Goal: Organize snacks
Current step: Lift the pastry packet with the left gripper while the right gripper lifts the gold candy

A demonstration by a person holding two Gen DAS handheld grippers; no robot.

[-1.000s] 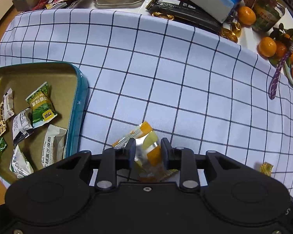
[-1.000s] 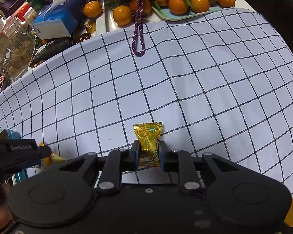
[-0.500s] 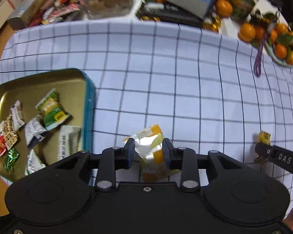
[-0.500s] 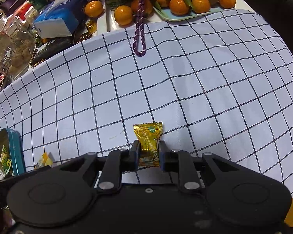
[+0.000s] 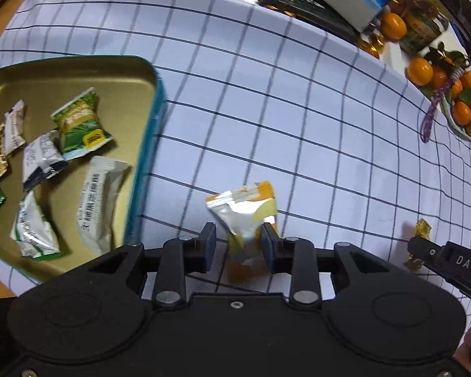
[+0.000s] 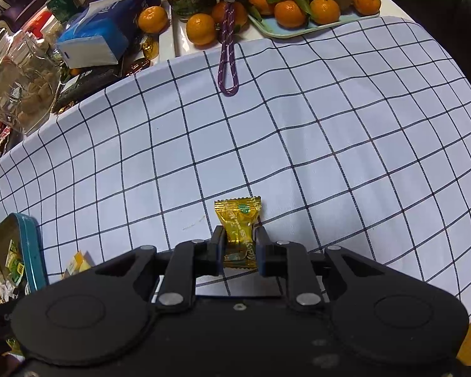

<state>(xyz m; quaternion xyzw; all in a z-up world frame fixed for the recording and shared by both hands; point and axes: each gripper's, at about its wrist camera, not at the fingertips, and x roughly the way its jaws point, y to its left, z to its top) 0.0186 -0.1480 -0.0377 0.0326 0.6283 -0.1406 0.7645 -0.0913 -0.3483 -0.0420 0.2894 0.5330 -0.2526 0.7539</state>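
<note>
Right gripper [image 6: 238,245] pinches the gold candy [image 6: 239,229] tight over the checked cloth [image 6: 298,141]. Left gripper [image 5: 238,245] stands spread around the orange-and-silver packet [image 5: 245,216], just right of the teal tin [image 5: 147,157].

Both tools are matte black plastic. The left gripper [image 5: 238,245] has a broad rounded body with two shallow round discs moulded into its top, and two slanted link bars pinned with silver rivets lead to flat dark pads. A small screw sits at the centre. The right gripper [image 6: 238,251] has the same build. In the left wrist view its finger bears white letters "DAS".
</note>
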